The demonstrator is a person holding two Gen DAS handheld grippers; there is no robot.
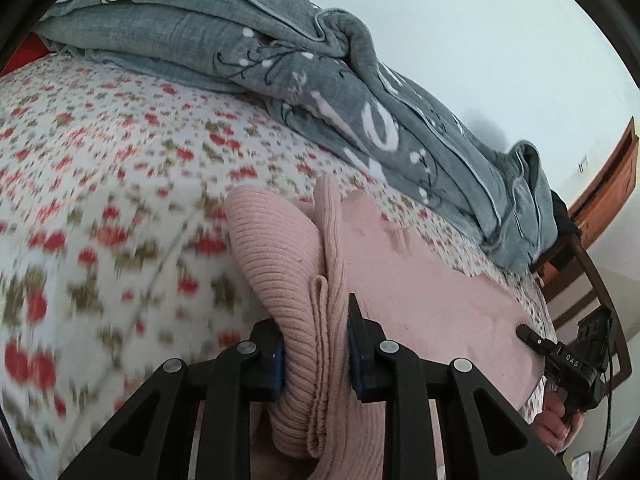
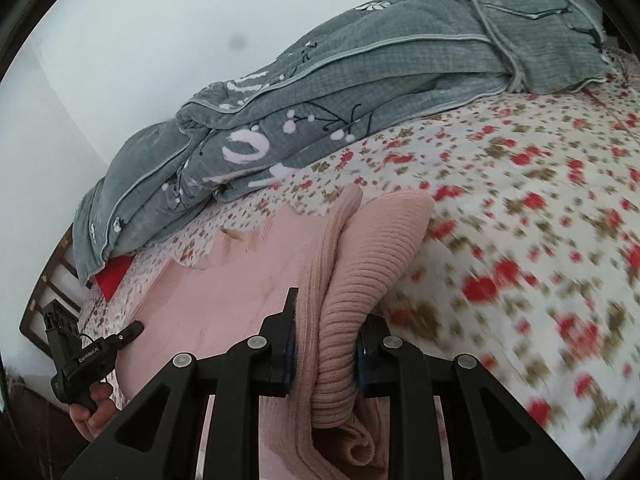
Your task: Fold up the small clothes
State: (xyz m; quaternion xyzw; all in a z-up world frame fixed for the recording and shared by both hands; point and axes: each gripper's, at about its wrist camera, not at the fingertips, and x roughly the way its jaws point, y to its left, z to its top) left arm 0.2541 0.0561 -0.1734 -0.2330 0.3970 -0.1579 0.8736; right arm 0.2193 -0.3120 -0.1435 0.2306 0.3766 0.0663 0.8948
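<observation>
The pink ribbed knit garment (image 1: pixel 420 280) lies on the red-flowered white bedsheet (image 1: pixel 100 160); the left gripper (image 1: pixel 316 364) and right gripper (image 2: pixel 326 360) each pinch a bunched edge in narrow jaws, apparently to carry that side across evenly for a fold.

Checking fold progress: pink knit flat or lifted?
Lifted: both grippers' jaws pinch bunched edges of the pink knit, its middle stretched between them above the floral sheet.
</observation>
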